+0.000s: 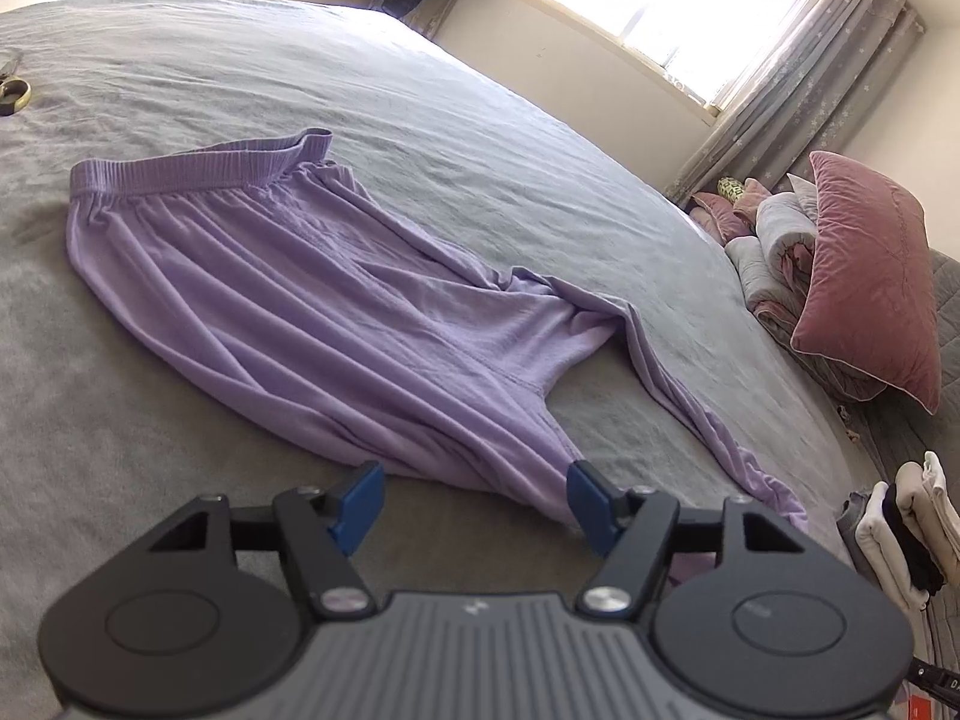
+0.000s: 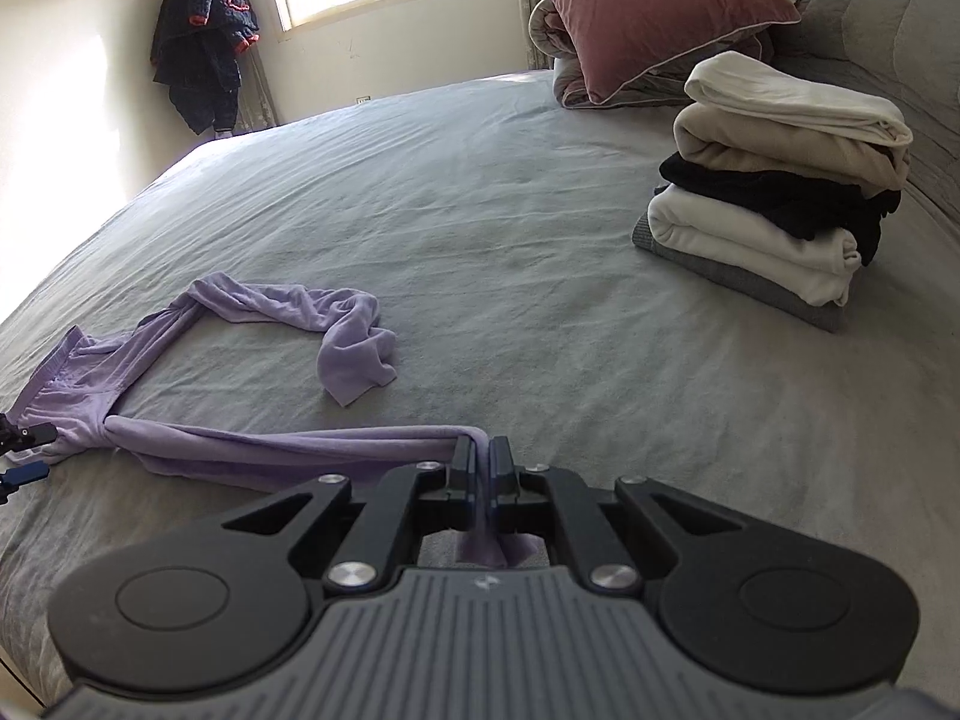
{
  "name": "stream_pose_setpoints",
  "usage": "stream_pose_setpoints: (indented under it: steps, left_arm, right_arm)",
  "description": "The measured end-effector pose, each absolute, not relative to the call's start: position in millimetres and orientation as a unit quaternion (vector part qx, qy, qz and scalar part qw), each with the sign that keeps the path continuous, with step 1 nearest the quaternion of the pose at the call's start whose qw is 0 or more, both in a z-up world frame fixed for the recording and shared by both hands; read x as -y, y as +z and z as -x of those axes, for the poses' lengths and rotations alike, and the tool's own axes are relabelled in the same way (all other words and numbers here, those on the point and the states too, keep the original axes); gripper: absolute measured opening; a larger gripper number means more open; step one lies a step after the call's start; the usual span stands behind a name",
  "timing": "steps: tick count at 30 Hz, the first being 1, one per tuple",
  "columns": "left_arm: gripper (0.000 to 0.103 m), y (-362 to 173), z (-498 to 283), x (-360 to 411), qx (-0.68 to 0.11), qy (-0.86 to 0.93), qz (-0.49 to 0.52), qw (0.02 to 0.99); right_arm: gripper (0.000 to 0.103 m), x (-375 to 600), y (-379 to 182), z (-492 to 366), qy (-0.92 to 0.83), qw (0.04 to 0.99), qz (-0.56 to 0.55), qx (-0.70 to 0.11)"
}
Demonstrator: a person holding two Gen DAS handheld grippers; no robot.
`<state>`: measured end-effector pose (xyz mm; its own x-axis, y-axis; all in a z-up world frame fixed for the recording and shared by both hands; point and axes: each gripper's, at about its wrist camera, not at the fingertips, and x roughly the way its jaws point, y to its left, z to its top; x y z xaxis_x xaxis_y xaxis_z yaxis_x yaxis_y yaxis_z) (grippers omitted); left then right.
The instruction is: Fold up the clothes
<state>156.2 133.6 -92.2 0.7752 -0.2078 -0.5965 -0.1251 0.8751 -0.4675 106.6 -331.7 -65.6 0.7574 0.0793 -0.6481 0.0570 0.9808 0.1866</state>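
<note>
Light purple trousers (image 1: pixel 288 300) lie spread on the grey bed sheet (image 1: pixel 420 96), waistband (image 1: pixel 198 171) at the far left. My left gripper (image 1: pixel 474 501) hovers open at their near edge, by the crotch; its right blue pad (image 1: pixel 591 504) sits against the fabric of the near leg, and nothing is pinched. In the right wrist view my right gripper (image 2: pixel 483 462) is shut on the end of one trouser leg (image 2: pixel 270 444), which stretches taut to the left. The other leg (image 2: pixel 354 336) lies loose and crumpled on the bed. The left gripper's fingers (image 2: pixel 24 450) show at the left edge.
A stack of folded clothes (image 2: pixel 774 192) sits at the right of the bed, also visible as folded clothes (image 1: pixel 906 528). A pink pillow (image 2: pixel 654 6) leans on a rolled duvet (image 2: pixel 558 30) by the headboard. Dark clothes (image 2: pixel 204 42) hang in the corner. A small ring-shaped object (image 1: pixel 12 93) lies far left.
</note>
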Motion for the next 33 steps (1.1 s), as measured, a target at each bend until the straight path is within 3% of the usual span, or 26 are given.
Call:
stream_pose_setpoints:
  steps: [10,13,16,21,25,31,33]
  left_arm:
    - [0.060,-78.8,-204.0,-105.8,-0.372,-0.092,0.227,0.895]
    - [0.060,-80.5,-222.8,-99.2,-0.396,-0.095,0.232,0.883]
    - [0.060,-80.4,-231.6,-89.9,-0.411,-0.088,0.216,0.881]
    - [0.044,-85.6,-245.3,-77.4,-0.447,-0.055,0.191,0.872]
    - [0.041,-90.8,-248.7,-76.8,-0.458,-0.038,0.190,0.868]
    - [0.022,-93.8,-248.2,-80.1,-0.458,-0.019,0.189,0.868]
    - [0.015,-94.4,-247.1,-83.5,-0.457,-0.015,0.198,0.867]
  right_arm:
    - [0.007,330.5,-97.8,-162.1,-0.007,0.922,-0.063,-0.382]
    - [0.018,332.3,-102.5,-169.3,-0.008,0.921,-0.057,-0.385]
    - [0.037,336.5,-100.8,-168.4,-0.015,0.923,-0.063,-0.380]
    - [0.041,342.6,-94.7,-156.4,-0.015,0.925,-0.076,-0.372]
    - [0.041,344.3,-89.6,-139.4,0.011,0.930,-0.080,-0.358]
    - [0.041,311.9,-97.4,-125.3,0.129,0.924,-0.002,-0.359]
    - [0.049,300.5,-101.0,-124.6,0.149,0.922,0.017,-0.357]
